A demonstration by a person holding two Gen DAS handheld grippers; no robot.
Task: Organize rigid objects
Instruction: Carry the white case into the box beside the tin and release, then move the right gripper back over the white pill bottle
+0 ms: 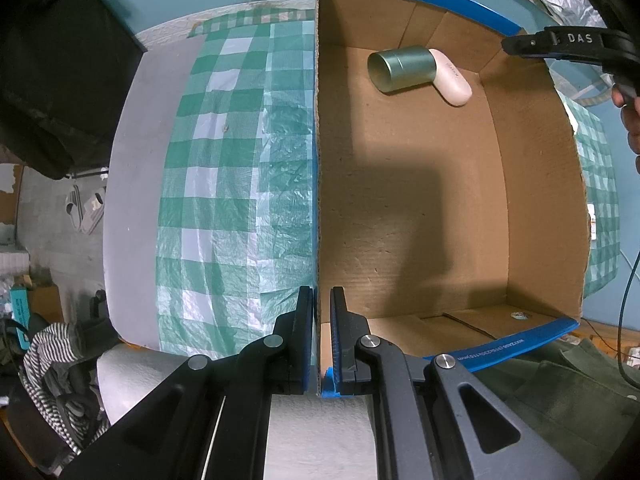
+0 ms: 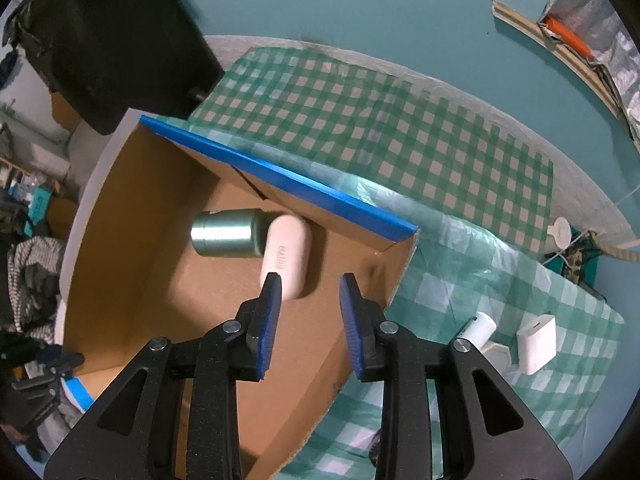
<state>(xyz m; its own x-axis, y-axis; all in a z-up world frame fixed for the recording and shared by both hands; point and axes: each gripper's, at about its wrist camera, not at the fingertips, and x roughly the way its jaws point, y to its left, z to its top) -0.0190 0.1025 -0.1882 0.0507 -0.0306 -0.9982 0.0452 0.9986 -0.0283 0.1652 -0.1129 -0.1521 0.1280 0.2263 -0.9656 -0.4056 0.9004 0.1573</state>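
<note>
Both wrist views steeply down, sharing cardboard box (image 1: 400, 208)

A metallic green tin (image 2: 228, 233) lies on its side touching a white capsule-shaped case (image 2: 285, 258) inside the cardboard box (image 2: 120, 240).

the left tool (image 1: 321, 334) points straight down, its blue-padded jaws clamped on the brown cardboard box's wall (image 1: 319, 208). the right tool (image 2: 308, 324) tilts steeply downward, jaws parted, gripping nothing.

Teal wall (image 2: 400, 8) behind green-checked tablecloth (image 1: 224, 168); cluttered floor (image 1: 48, 216) beside the table.
</note>
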